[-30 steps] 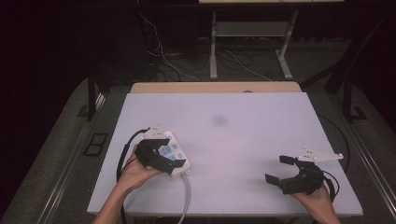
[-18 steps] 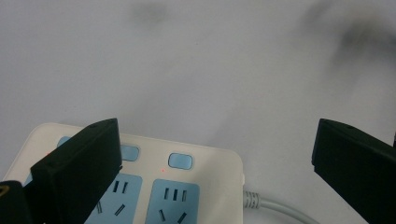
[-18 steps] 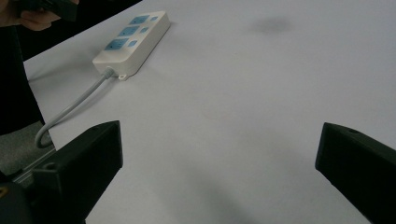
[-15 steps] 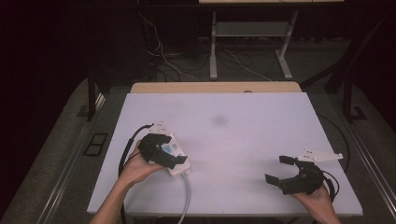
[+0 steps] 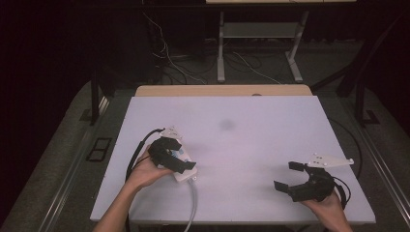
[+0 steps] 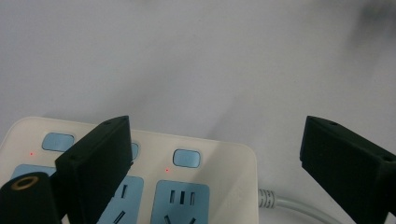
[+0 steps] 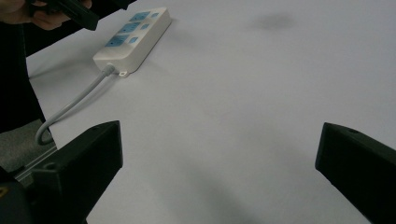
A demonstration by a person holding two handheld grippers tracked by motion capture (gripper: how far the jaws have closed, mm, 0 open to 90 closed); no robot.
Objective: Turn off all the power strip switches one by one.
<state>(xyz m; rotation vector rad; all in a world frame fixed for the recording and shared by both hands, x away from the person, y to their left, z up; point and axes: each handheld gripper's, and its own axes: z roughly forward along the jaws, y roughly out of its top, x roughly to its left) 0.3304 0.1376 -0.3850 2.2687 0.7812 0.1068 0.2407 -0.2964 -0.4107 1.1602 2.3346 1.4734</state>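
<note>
A cream power strip (image 5: 187, 173) with blue sockets (image 6: 182, 198) lies on the white table (image 5: 251, 145) at the front left. Its grey cable (image 5: 193, 203) runs off the front edge. My left gripper (image 5: 178, 155) hovers over the strip, open. Its jaws have just been closing a little. The cable end of the strip (image 6: 224, 186) lies between them; the left jaw stands over the sockets and the right jaw beyond the strip's end, with neither pad pressing on it. My right gripper (image 5: 286, 175) is held open above the bare table at the front right, nothing between its fingers (image 7: 219, 154).
A wooden strip (image 5: 222, 90) borders the table's far edge. Beyond it a metal stand (image 5: 261, 34) and loose cables lie on the dark floor. In the right gripper view the power strip (image 7: 135, 39) and its cable (image 7: 70, 107) lie far to the left.
My left gripper has shifted slightly over the power strip and now covers more of it. The right gripper has kept still.
</note>
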